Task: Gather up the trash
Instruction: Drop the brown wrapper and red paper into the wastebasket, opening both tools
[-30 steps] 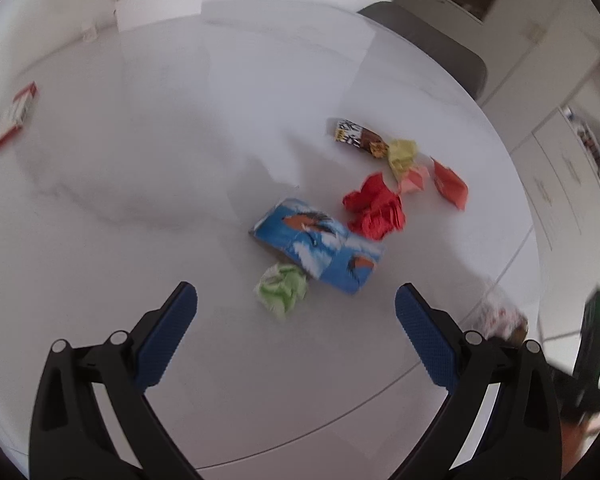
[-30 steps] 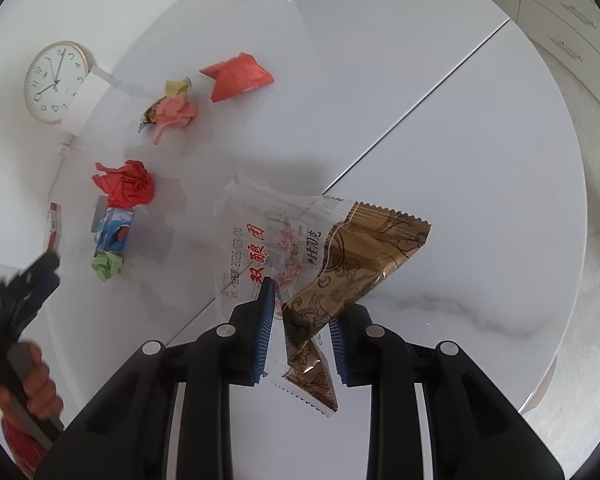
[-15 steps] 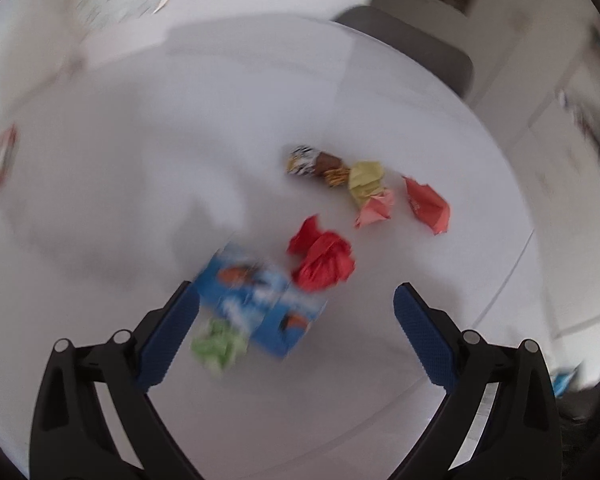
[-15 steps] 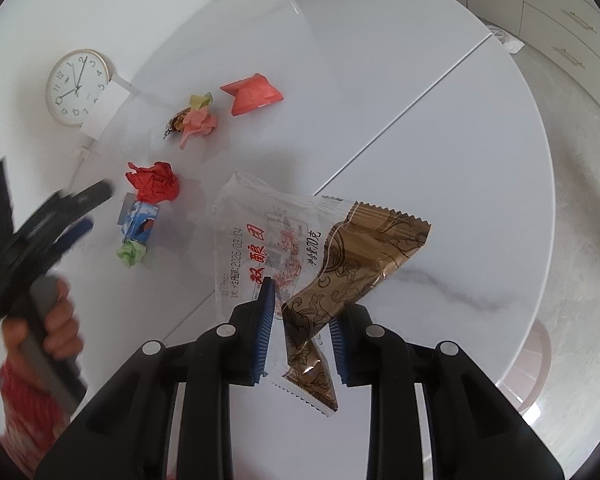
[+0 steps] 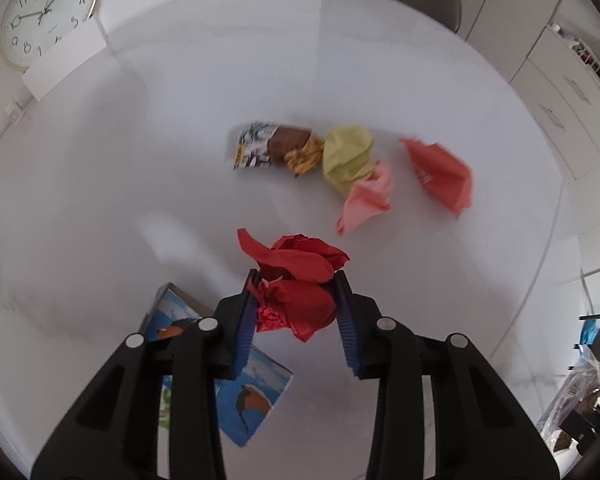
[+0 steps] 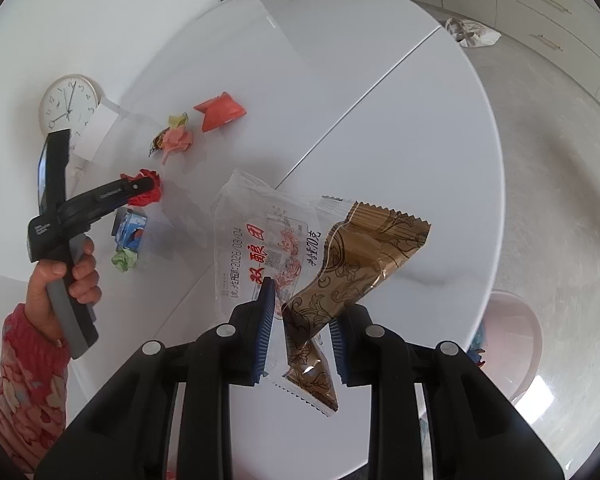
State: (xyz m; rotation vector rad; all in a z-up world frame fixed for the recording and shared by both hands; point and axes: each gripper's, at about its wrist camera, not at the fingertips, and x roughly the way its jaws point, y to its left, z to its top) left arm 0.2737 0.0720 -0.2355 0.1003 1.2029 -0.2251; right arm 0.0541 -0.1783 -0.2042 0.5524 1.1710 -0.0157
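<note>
On the white round table (image 5: 180, 128), left gripper (image 5: 296, 304) jaws are closing, with the red paper ball (image 5: 296, 280) between them and both blue pads against its sides. Blue box (image 5: 256, 396) sits just beside it, partly under the gripper. Right gripper (image 6: 300, 320) is clenched on 2 wrappers, a clear wrapper (image 6: 256, 240) and a brown wrapper (image 6: 360, 260), held above the table. Loose trash farther back: yellow paper (image 5: 346, 152), pink paper (image 5: 366, 200), orange wrapper (image 5: 440, 176), candy wrapper (image 5: 272, 150). Green paper (image 6: 124, 260) lies beside the box.
</note>
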